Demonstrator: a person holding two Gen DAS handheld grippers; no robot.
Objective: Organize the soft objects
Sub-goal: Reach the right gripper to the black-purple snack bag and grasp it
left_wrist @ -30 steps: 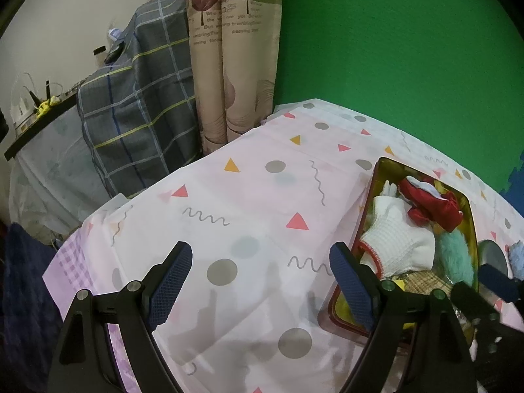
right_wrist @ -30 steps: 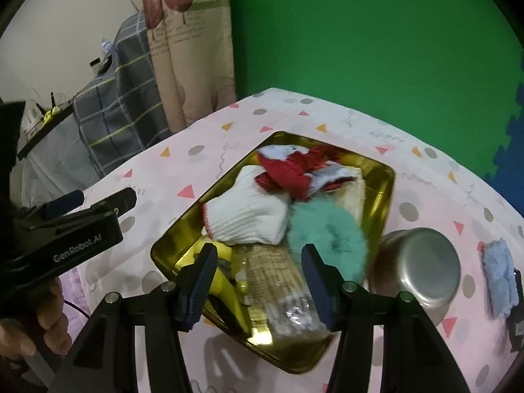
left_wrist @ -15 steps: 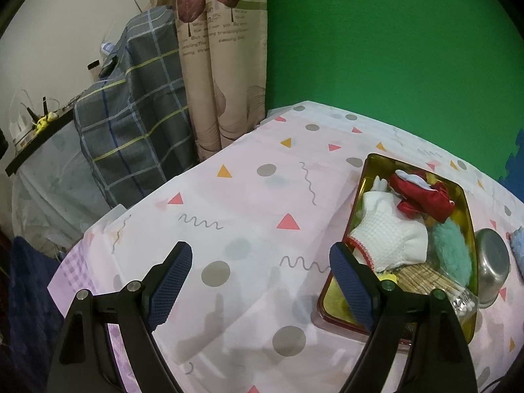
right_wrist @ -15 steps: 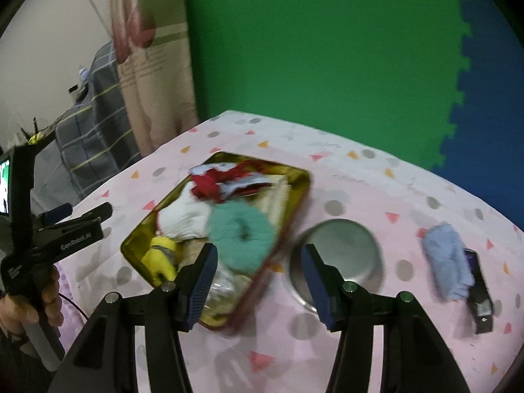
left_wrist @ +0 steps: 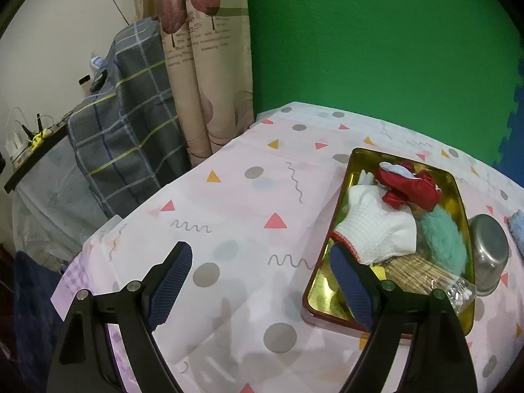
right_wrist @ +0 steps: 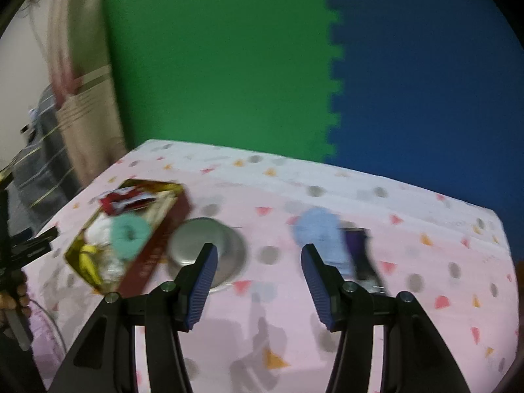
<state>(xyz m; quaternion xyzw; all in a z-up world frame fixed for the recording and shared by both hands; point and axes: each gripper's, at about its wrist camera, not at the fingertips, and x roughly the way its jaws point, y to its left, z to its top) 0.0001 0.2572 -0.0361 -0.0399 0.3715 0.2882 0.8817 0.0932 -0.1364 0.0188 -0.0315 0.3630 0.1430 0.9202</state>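
Observation:
A gold tin tray [left_wrist: 460, 193] [right_wrist: 178, 209] holds a white glove [left_wrist: 376, 226], a red cloth [left_wrist: 409, 186], a teal furry ring [left_wrist: 442, 240] [right_wrist: 129, 232] and other bits. A light blue cloth [right_wrist: 316, 232] lies on the pink tablecloth to the tray's right, beside a dark flat object [right_wrist: 362, 255]. My left gripper [left_wrist: 258, 281] is open and empty, left of the tray. My right gripper [right_wrist: 258, 278] is open and empty, above the table between a steel bowl [right_wrist: 206, 252] and the blue cloth.
The steel bowl also shows in the left wrist view [left_wrist: 489, 252], right of the tray. A curtain [left_wrist: 203, 65] and a plaid-covered piece of furniture [left_wrist: 124, 124] stand beyond the table's left edge. A green and blue foam wall [right_wrist: 294, 65] is behind the table.
My right gripper has swung right, away from over the tray towards the bowl and the blue cloth. My left gripper has shifted slightly, bringing the tray more into view.

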